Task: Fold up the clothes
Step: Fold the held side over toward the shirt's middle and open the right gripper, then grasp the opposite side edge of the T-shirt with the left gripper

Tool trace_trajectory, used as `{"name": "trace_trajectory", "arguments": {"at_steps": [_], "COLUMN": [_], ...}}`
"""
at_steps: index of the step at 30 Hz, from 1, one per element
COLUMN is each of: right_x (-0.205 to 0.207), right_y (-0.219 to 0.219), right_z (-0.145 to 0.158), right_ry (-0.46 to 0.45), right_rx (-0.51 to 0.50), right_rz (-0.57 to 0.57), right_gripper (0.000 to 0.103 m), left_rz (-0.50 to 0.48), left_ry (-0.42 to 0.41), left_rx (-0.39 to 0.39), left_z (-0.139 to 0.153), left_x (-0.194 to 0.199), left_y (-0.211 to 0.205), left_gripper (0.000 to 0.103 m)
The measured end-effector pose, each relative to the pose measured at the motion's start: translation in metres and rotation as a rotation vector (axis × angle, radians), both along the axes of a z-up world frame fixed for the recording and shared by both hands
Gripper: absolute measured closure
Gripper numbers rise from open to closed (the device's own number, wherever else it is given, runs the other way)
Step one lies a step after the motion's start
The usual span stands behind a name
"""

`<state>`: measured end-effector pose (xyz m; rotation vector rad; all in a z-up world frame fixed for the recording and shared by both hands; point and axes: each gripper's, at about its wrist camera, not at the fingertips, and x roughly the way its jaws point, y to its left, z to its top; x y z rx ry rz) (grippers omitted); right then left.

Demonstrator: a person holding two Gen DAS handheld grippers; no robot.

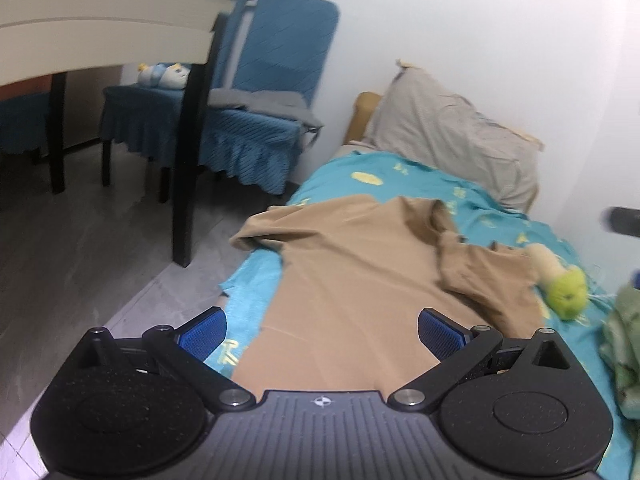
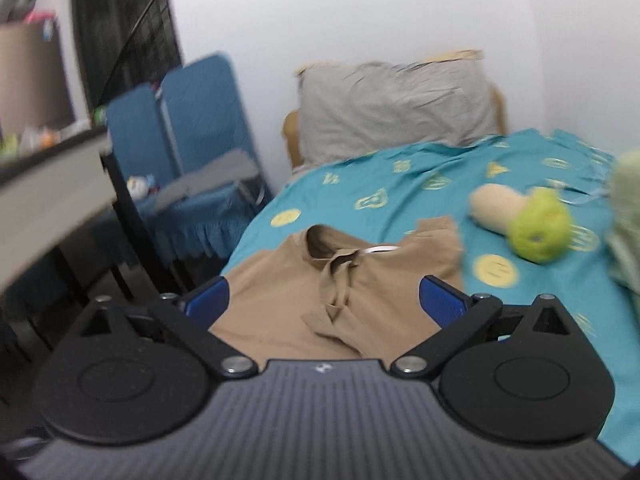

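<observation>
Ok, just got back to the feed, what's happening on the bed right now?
A person is folding a tan shirt on the bed with two tools. Both the left hand-held gripper and the right hand-held gripper are open and hold nothing. The shirt lies spread out, one sleeve turned in over the body, the other still out flat. A plush toy lies beside it.

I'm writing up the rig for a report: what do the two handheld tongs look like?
The left tongs and right tongs match: blue textured pads on black linkage arms with silver pivot pins, two round black discs, and a grey ribbed body bearing a small crosshair mark. No cables or sleeves show.
</observation>
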<state>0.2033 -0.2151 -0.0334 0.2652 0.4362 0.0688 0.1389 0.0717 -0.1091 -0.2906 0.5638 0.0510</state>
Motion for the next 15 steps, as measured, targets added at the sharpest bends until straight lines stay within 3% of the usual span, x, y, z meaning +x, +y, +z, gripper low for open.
{"name": "trace_trajectory", "arguments": {"at_steps": [5, 9, 15], "right_x": [-0.098, -0.157, -0.18], "right_y": [-0.036, -0.061, -0.094], "right_z": [0.024, 0.013, 0.007], "right_ry": [0.025, 0.034, 0.04], "right_rx": [0.111, 0.153, 0.19], "right_rz": [-0.084, -0.156, -0.239], "right_gripper": [0.0, 0.0, 0.0], "left_rz": [-0.097, -0.191, -0.36], "left_ry": [0.014, 0.06, 0.149], "left_rx": [-0.048, -0.082, -0.161], "left_z": [0.008, 0.006, -0.005], "left_x": [-0.023, -0.036, -0.051], "left_y": [-0.015, -0.032, -0.065], "left_gripper": [0.0, 0.0, 0.004]}}
